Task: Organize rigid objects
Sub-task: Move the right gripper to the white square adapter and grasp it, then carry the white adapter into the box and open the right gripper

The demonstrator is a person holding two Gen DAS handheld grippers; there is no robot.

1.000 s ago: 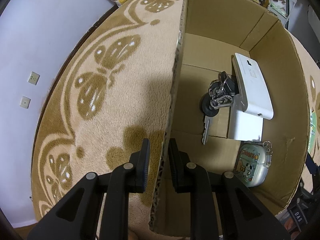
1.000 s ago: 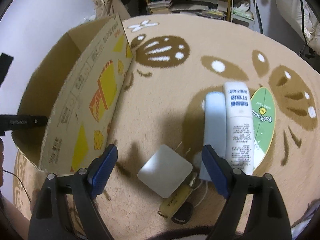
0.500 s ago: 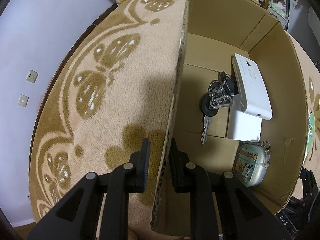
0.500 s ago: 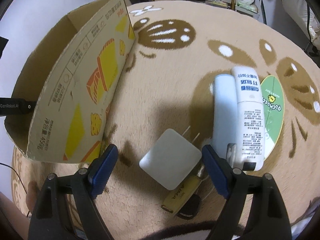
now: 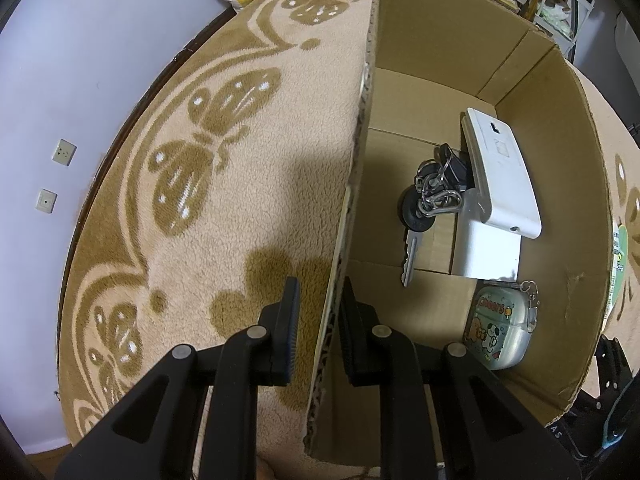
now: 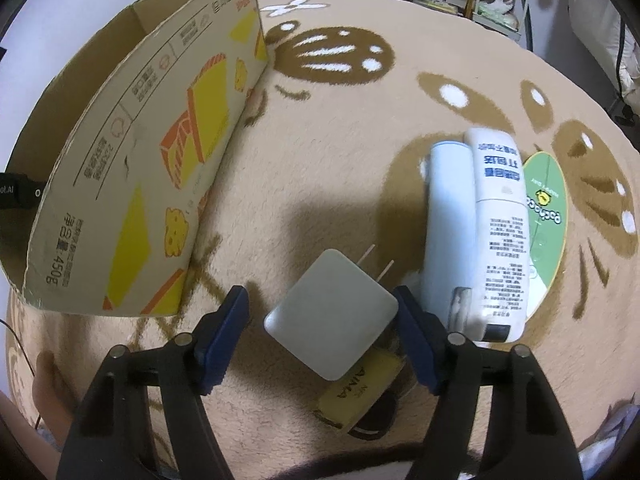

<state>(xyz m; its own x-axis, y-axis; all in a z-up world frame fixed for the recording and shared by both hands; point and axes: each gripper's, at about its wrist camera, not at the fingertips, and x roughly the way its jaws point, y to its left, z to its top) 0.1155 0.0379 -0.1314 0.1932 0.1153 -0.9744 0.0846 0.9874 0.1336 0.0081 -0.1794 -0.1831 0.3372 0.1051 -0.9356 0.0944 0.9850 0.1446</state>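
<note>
Beige rug [image 6: 340,168] underneath. Left claw [image 5: 318,312] clamped on cardboard box [image 5: 560,184] wall; right claw [image 6: 322,320] closing round white charger [image 6: 332,316], apparently not yet pressing it.

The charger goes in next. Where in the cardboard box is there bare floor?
Bare floor runs along the cardboard box wall that the left gripper pinches, left of the keys. The opposite side is crowded: white device, cartoon case.

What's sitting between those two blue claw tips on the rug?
A square grey plug adapter, prongs pointing away, with the right claw closing around it; neither tip visibly presses it. Seen in the right wrist view.
</note>
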